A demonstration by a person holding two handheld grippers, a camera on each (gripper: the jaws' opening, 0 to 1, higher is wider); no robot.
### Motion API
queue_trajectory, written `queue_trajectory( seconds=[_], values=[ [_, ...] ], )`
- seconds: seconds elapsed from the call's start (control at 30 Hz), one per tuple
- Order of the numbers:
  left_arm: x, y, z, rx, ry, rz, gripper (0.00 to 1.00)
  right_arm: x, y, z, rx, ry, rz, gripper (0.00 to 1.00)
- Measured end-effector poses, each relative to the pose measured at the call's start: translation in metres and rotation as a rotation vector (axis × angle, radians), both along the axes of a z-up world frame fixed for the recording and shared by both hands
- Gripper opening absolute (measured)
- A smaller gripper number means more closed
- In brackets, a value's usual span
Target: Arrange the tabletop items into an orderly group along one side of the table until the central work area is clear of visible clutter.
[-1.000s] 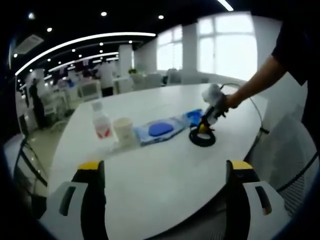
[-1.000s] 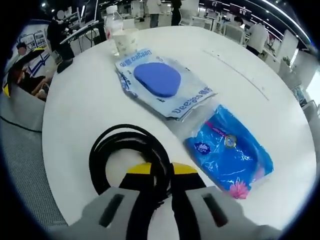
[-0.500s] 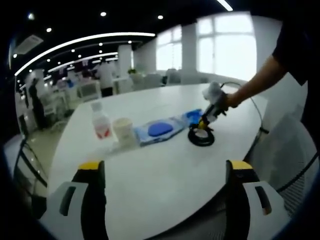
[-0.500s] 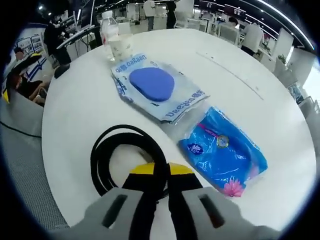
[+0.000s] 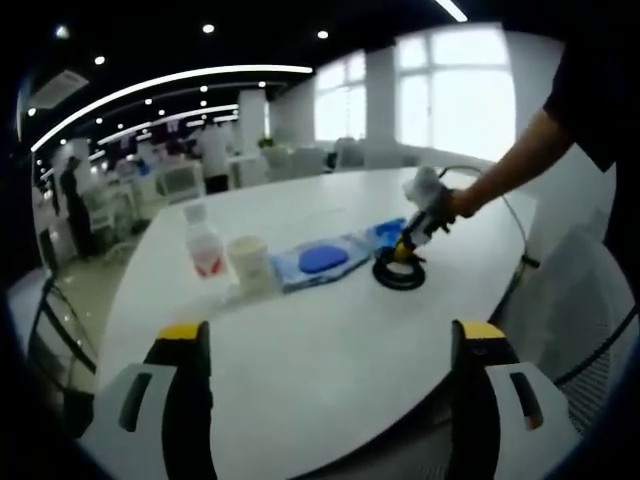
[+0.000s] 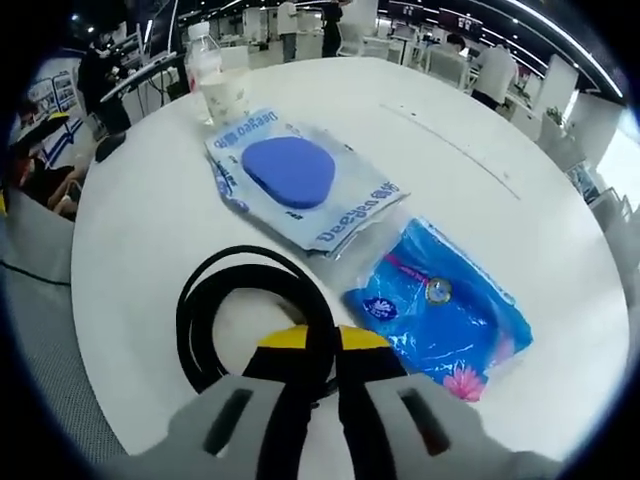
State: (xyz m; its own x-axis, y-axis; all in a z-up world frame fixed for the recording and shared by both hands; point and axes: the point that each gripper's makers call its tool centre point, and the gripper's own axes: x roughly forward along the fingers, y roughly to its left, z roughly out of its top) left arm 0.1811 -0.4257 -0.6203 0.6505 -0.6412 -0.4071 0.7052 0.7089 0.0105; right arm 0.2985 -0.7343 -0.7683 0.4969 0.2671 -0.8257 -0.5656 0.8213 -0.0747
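Right gripper (image 6: 320, 345) clenches the coiled black cable (image 6: 250, 315) to drag it.
Blue plastic packet (image 6: 440, 310) lies at two o'clock; left gripper (image 5: 330, 370) hangs released, waiting.

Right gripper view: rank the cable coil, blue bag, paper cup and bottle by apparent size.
1. black cable coil
2. blue bag, close in size
3. paper cup and bottle: alike, far off, unranked
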Motion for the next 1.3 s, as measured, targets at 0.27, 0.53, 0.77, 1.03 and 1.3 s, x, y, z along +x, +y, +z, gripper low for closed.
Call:
queue_trajectory(
  seconds=[0.27,0.53,0.77,1.03,1.3],
  values=[
    [-0.001,-0.001,0.001,-0.003,0.000,-0.002,0.97,0.000,0.001,-0.001,-0.015,-0.015,-0.018,0.08],
    [0.000,0.000,0.001,-0.004,-0.003,-0.002,0.97,-0.003,0.004,0.002,-0.017,-0.035,-0.017,0.13],
    [-0.001,-0.001,0.002,-0.007,-0.005,-0.006,0.97,-0.002,0.005,0.013,-0.016,-0.072,-0.014,0.18],
    [-0.002,-0.001,0.001,-0.004,-0.005,-0.008,0.97,-0.006,0.011,0.034,0.032,-0.129,-0.041,0.24],
    [-0.003,-0.003,0.001,0.003,-0.008,-0.020,0.97,-0.015,0.017,0.048,0.062,-0.168,-0.062,0.30]
  ],
)
